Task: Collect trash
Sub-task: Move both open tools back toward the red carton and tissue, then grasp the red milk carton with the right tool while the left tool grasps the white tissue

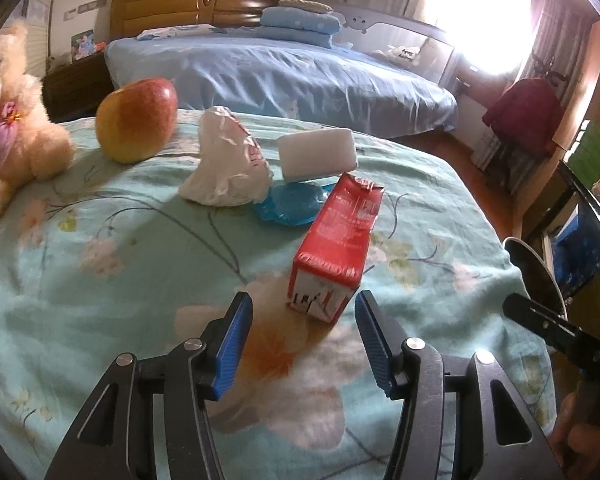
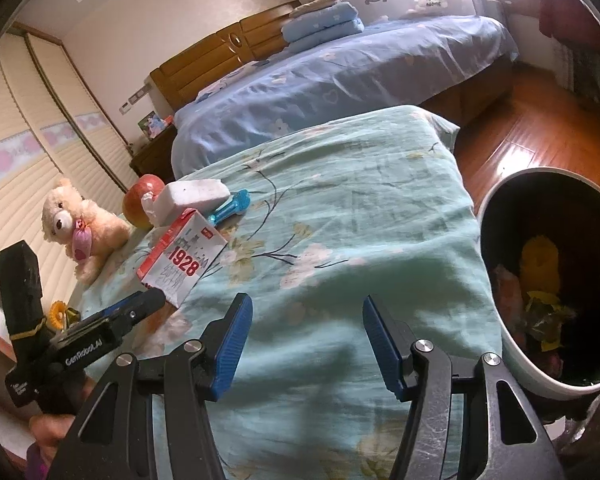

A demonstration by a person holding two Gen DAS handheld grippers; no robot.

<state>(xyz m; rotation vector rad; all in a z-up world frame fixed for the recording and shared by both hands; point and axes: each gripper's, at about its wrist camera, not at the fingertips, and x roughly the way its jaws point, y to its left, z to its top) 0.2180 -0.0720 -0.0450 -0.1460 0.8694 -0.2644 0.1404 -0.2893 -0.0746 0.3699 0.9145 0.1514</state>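
Both spread: left hand-held gripper (image 1: 303, 306), right hand-held gripper (image 2: 307, 308) beside trash-filled bin (image 2: 496, 292).

Bedroom bystanders on a floral green sheet

A teddy bear (image 1: 8, 120) sits at nine o'clock, an apple (image 1: 137, 120) just beside it at eleven; behind, a blue-sheeted bed (image 1: 284, 76) carries folded blue bedding (image 1: 300, 24) against its wooden headboard (image 1: 188, 6).

a bed with a floral teal sheet (image 1: 100, 248) is carrying a red carton (image 1: 336, 240), crumpled white bag (image 1: 228, 160), apple (image 1: 138, 120), white block (image 1: 318, 154), blue plastic piece (image 1: 290, 204) and teddy bear (image 1: 12, 120).
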